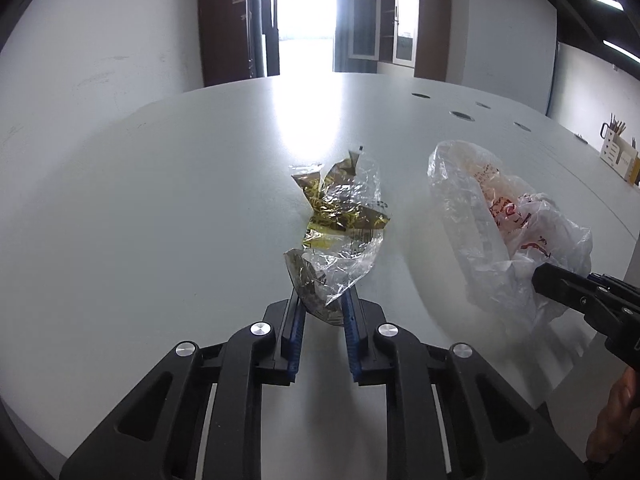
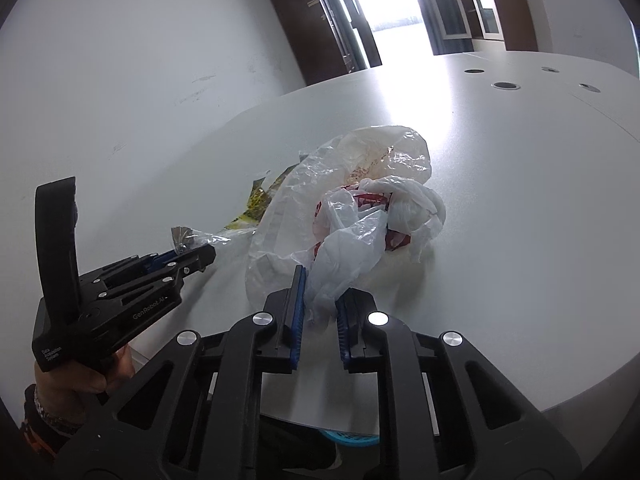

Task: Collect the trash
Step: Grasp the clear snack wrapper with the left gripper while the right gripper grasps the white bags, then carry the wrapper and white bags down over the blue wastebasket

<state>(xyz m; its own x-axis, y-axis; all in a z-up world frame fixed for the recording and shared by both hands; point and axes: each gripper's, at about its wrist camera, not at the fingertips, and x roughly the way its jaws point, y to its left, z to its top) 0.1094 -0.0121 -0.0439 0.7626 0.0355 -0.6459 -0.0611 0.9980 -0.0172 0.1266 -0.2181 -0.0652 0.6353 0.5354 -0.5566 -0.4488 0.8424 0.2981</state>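
Note:
A crumpled clear and gold snack wrapper point(image 1: 340, 224) lies on the white table point(image 1: 160, 220). My left gripper point(image 1: 323, 300) is shut on its near end. It also shows in the right wrist view point(image 2: 196, 256), pinching the wrapper point(image 2: 248, 208). A white plastic bag with red print point(image 1: 500, 224) lies to the right of the wrapper. My right gripper point(image 2: 320, 300) is shut on the bag's near edge point(image 2: 344, 240). The right gripper shows at the right edge of the left wrist view point(image 1: 538, 276).
Round cable holes point(image 1: 462, 115) dot the far right of the table. A box with pencils point(image 1: 618, 152) stands at the right edge. The table's near edge point(image 2: 400, 424) is close below my right gripper, with a blue object point(image 2: 352, 438) under it.

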